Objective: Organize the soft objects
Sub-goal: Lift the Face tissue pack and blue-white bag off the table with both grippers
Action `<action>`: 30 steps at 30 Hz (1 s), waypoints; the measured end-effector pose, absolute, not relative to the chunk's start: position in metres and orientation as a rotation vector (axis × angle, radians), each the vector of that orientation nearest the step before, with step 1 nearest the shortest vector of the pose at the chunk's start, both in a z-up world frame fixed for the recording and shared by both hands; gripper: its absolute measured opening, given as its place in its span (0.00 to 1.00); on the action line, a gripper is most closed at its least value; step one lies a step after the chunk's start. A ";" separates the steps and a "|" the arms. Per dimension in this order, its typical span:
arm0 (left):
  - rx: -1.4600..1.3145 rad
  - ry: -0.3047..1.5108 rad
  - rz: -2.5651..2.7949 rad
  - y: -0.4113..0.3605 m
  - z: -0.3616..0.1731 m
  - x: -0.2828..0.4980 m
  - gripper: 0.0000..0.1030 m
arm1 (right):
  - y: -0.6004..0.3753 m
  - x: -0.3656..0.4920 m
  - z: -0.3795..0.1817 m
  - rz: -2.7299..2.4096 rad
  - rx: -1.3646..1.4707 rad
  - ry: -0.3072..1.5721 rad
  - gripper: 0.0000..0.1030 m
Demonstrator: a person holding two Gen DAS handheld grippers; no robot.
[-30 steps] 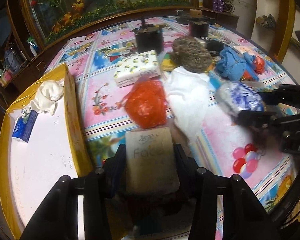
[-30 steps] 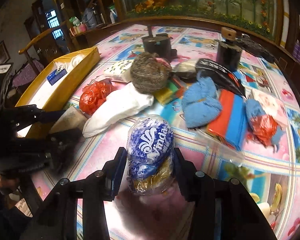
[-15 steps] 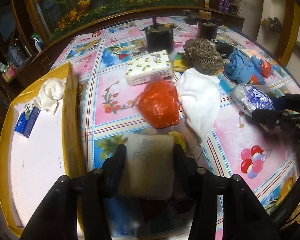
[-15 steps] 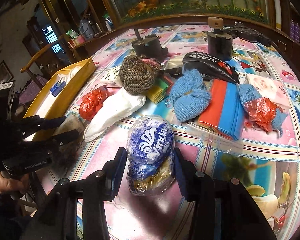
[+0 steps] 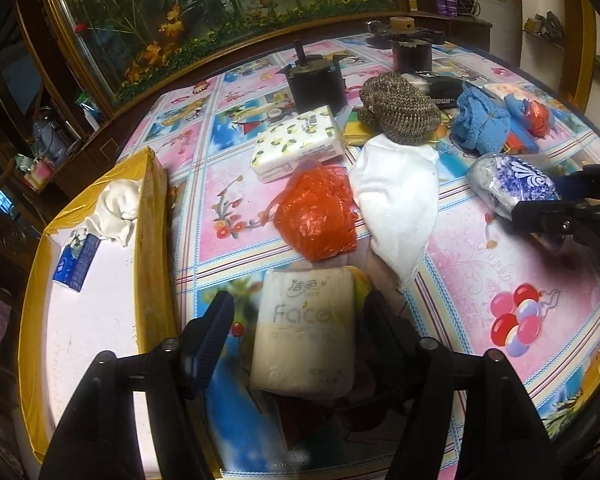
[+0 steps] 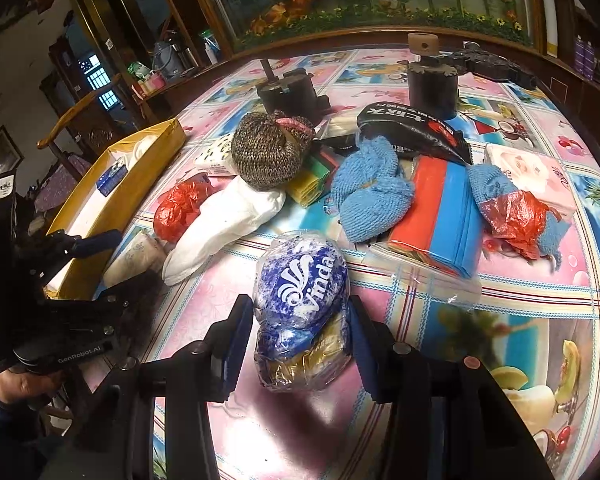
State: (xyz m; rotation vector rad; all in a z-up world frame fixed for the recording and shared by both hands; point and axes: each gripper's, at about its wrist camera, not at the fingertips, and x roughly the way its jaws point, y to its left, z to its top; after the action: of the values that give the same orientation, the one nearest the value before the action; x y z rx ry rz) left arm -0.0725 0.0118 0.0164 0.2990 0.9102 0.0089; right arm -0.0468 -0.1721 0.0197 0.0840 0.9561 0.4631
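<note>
Left claw (image 5: 296,320) is spread wide w/ a cream soft-plastic pack of facial tissues (image 5: 305,332) lying between its fingers (image 5: 214,326); clear gap on the left side, right side partly hidden, so released, not gripping. Just ahead of that claw sit a crumpled orange-red plastic bag (image 5: 318,216) and, touching it to the right, a white folded cloth (image 5: 396,200). Further ahead: a white tissue pack w/ lemon print (image 5: 298,144) and a brown knitted hat (image 5: 400,108). To the claw's left, a yellow-walled cardboard box (image 5: 154,216) holding a bunched white cloth (image 5: 114,210) and a small blue tissue packet (image 5: 76,266). Right claw (image 6: 300,340) also spread, fingers (image 6: 236,332) either side of a blue-and-white "Vinda" plastic-wrapped bundle (image 6: 302,304) resting on the pink patterned tablecloth (image 6: 204,304); small gaps both sides, so not clenched. Ahead of it: a blue knitted piece (image 6: 370,192), and to the right a clear bag of red and blue folded sheets (image 6: 440,216). Left claw shows far left of it, by the box.
</note>
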 end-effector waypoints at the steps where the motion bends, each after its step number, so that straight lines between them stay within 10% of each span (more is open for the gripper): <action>1: 0.303 0.905 0.012 0.012 0.017 -0.073 0.68 | -0.172 -0.047 0.020 0.461 0.081 0.956 0.51; 12: 0.280 0.904 0.013 0.020 0.017 -0.072 0.73 | -0.169 -0.047 0.021 0.446 0.072 0.957 0.51; 16: 0.290 0.911 -0.011 0.016 0.015 -0.073 0.46 | -0.170 -0.048 0.021 0.442 0.075 0.955 0.51; 30: 0.274 0.864 -0.014 0.013 0.025 -0.079 0.41 | -0.172 -0.048 0.021 0.438 0.084 0.952 0.51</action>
State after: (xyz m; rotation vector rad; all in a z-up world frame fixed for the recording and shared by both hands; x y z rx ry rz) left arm -0.0788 0.0135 0.0246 0.2739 0.8641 -0.0143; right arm -0.0480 -0.1722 0.0208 0.0841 0.9522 0.4383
